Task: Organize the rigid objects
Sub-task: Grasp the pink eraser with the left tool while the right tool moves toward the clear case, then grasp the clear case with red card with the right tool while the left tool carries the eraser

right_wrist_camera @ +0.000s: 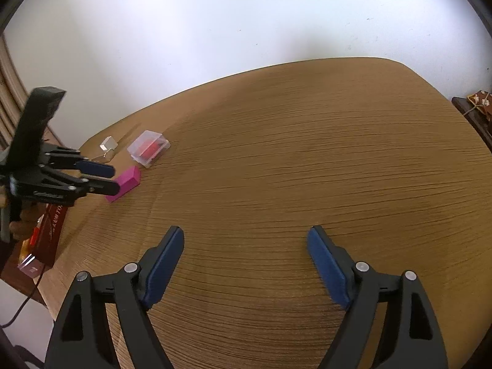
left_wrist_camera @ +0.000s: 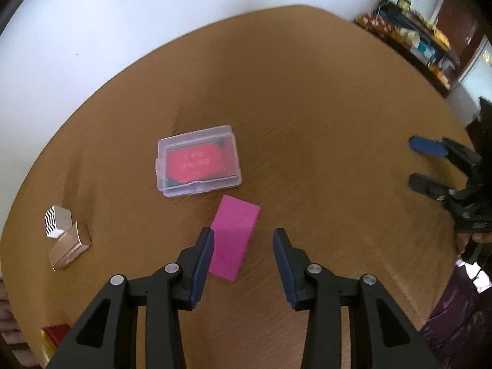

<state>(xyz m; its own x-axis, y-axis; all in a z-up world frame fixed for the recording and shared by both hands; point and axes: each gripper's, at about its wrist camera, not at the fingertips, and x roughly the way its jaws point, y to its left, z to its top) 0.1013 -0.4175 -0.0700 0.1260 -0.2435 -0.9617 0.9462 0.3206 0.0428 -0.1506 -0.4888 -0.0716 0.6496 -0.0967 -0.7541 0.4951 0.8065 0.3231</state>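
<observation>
Directly ahead, pink block (left_wrist_camera: pixel 234 236) between spread left gripper (left_wrist_camera: pixel 243 247) fingers — untouched, right gripper (right_wrist_camera: pixel 245 256) spread too

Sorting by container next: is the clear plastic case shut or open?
Shut: the clear plastic case has its lid lying flat over the red item inside.

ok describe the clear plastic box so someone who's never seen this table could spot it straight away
On the round wooden table, look just beyond the open left gripper and the pink block lying between its fingers. The clear plastic box lies flat behind that block. It is the only see-through item, with a red card inside, unlike the shiny metallic blocks further left.
</observation>
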